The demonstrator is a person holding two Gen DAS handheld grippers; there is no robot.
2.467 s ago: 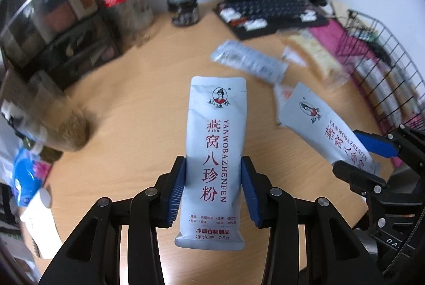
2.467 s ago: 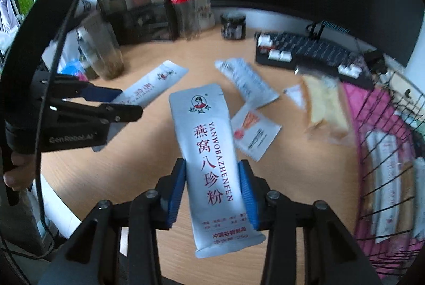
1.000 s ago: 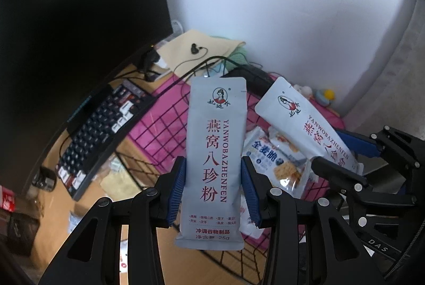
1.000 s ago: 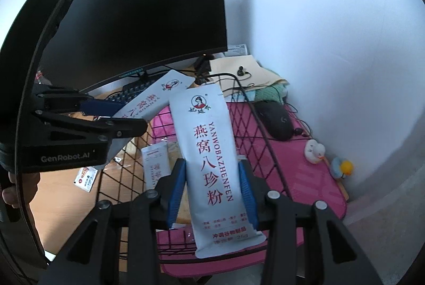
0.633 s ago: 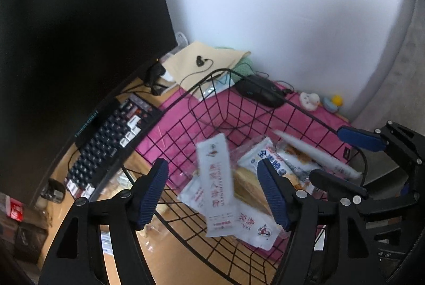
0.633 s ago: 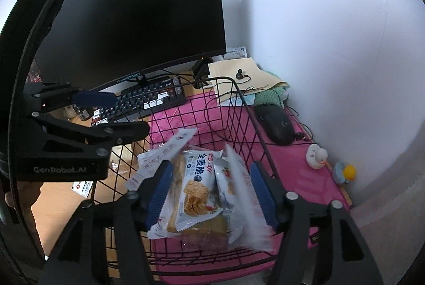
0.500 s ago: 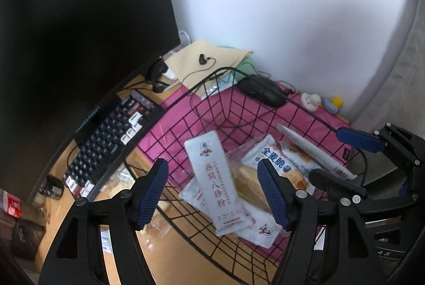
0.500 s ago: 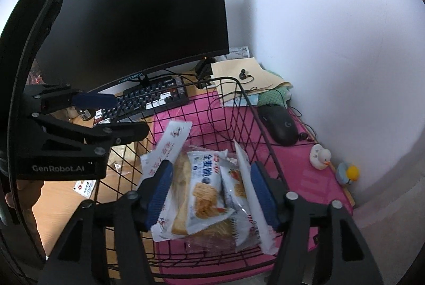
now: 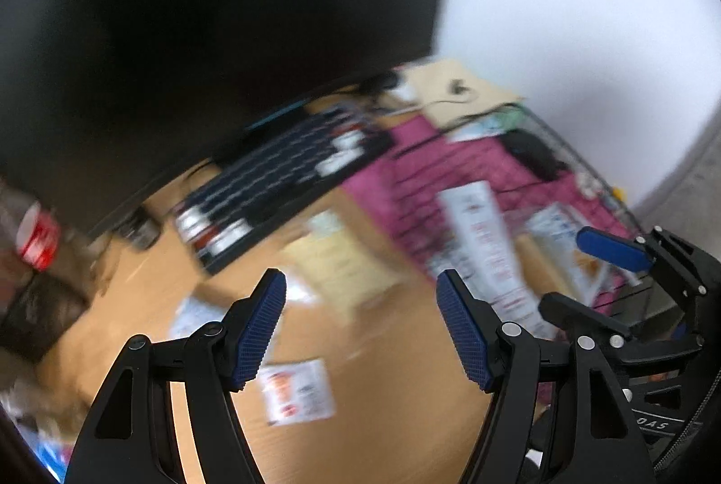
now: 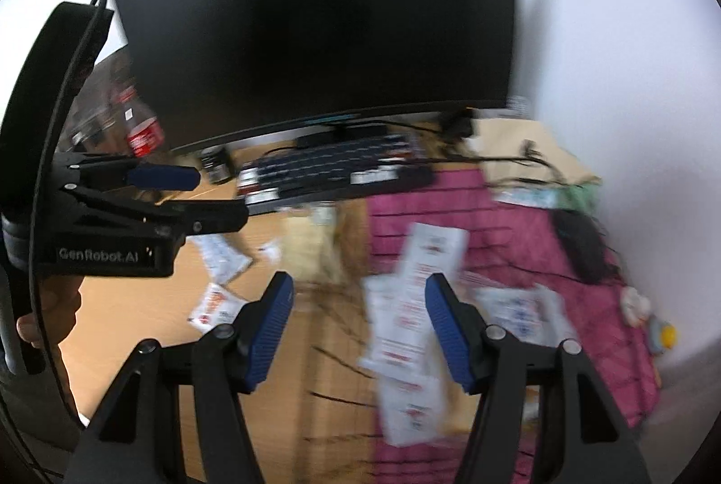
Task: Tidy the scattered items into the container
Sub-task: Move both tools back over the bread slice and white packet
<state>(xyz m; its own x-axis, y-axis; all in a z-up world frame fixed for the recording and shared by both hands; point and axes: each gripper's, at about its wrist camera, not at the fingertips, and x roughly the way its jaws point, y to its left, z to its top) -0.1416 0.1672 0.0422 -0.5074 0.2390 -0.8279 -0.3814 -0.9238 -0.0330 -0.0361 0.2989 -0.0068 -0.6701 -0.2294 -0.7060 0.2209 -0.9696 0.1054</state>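
Both views are motion-blurred. My left gripper (image 9: pixel 360 326) is open and empty above the wooden desk. My right gripper (image 10: pixel 358 331) is open and empty near the black wire basket (image 10: pixel 342 349). The two long white sachets (image 10: pixel 419 281) lie in the basket with other snack packs; one shows in the left wrist view (image 9: pixel 489 240). On the desk remain a small white-and-red sachet (image 9: pixel 297 391), a clear pale packet (image 9: pixel 338 263) and a white packet (image 9: pixel 193 315). The right gripper's blue finger (image 9: pixel 608 249) shows at the right of the left wrist view.
A dark keyboard (image 9: pixel 279 177) and a large black monitor (image 10: pixel 315 33) stand at the back. A cola bottle (image 9: pixel 36 231) and a small dark jar (image 10: pixel 216 164) are at the left. The basket rests on a pink mat (image 10: pixel 518 222) with a black mouse (image 10: pixel 581 249).
Both grippers opened and dropped their long white sachets into the wire basket. Both have since swung left, back toward the desk, with the views now blurred.
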